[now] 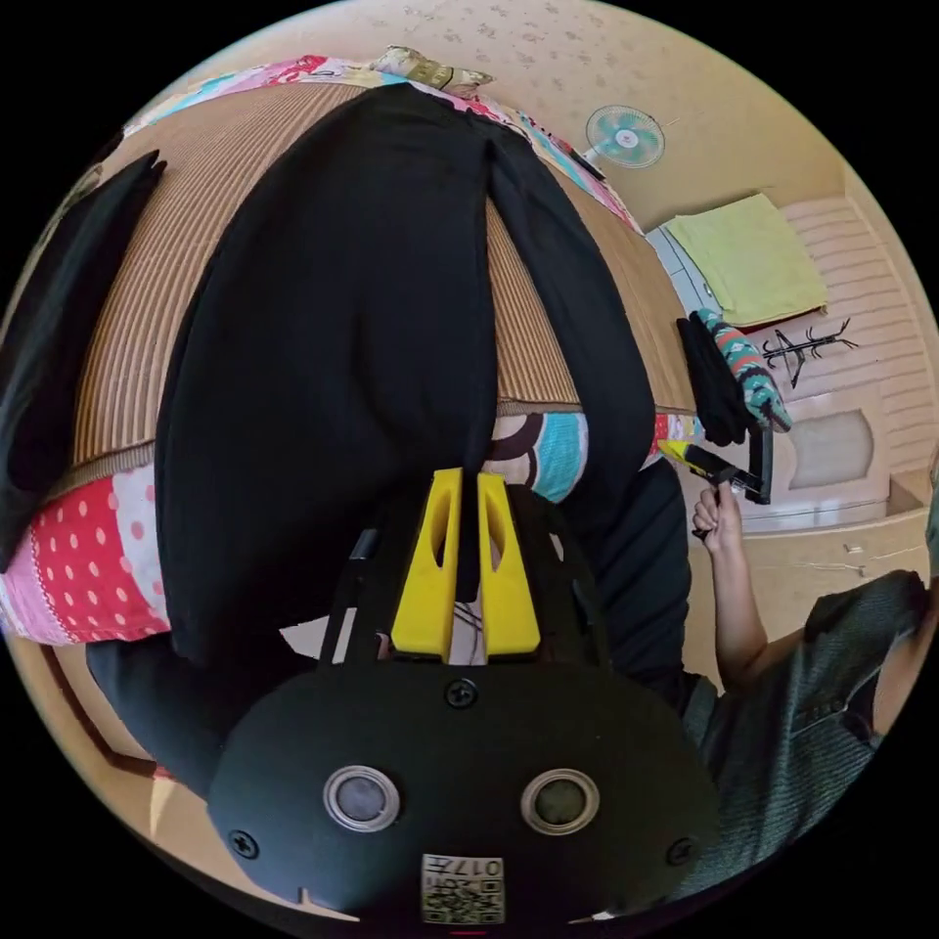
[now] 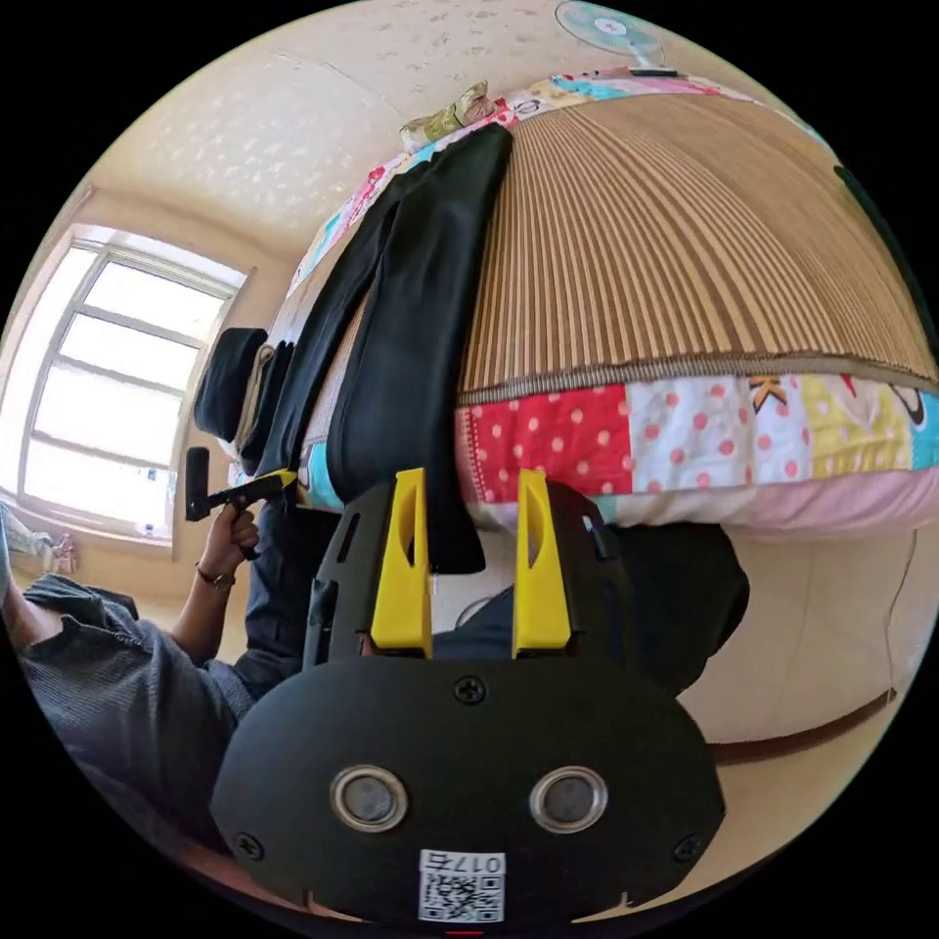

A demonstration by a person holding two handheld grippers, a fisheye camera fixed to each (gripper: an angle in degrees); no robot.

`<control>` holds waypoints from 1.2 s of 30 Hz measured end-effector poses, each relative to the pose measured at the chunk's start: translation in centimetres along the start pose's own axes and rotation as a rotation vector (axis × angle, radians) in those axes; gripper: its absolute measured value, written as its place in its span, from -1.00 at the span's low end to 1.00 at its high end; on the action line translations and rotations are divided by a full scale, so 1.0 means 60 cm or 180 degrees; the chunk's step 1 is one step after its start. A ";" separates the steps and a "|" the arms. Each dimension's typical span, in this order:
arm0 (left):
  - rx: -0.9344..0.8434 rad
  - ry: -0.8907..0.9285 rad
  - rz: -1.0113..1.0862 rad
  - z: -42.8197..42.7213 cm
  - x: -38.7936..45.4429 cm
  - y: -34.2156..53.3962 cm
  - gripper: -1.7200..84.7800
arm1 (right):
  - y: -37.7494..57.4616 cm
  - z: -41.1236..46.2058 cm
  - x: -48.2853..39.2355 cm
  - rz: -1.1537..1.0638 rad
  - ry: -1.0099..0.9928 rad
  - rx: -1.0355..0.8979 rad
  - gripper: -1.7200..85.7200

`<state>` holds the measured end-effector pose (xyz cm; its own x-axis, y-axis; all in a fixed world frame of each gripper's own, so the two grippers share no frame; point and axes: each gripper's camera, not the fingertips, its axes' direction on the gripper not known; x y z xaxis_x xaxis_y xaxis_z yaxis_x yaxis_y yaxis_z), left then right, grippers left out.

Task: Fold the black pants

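Basically, the black pants [image 1: 333, 323] lie lengthwise on the striped mat [image 1: 196, 215] over the bed, legs side by side, one end hanging past the near edge across the patchwork quilt [image 2: 685, 430]. Left gripper [image 1: 468, 518] is clenched on that hanging hem. Right gripper [image 2: 469, 518] has its jaws spread, pants edge between them, unpinched. No legible writing; no containers.

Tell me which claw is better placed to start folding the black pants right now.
Probably the left. The left claw has its jaws nearly closed on the black pants at the bed's edge, while the right claw hangs open, its jaws apart with the hem between them, gripping nothing.
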<state>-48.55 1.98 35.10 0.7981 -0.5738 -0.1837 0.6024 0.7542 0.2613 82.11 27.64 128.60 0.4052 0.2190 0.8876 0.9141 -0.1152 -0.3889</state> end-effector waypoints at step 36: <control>-0.0357 0.1327 0.0590 -0.133 0.121 -0.154 -0.86 | -0.480 -0.061 -0.198 -0.1030 -0.0771 -0.0444 -0.79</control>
<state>-48.23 -6.62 23.78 0.8150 -0.2662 -0.5147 0.4284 0.8749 0.2259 50.92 24.79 130.13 0.1053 0.4848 0.8682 0.9904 -0.1295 -0.0478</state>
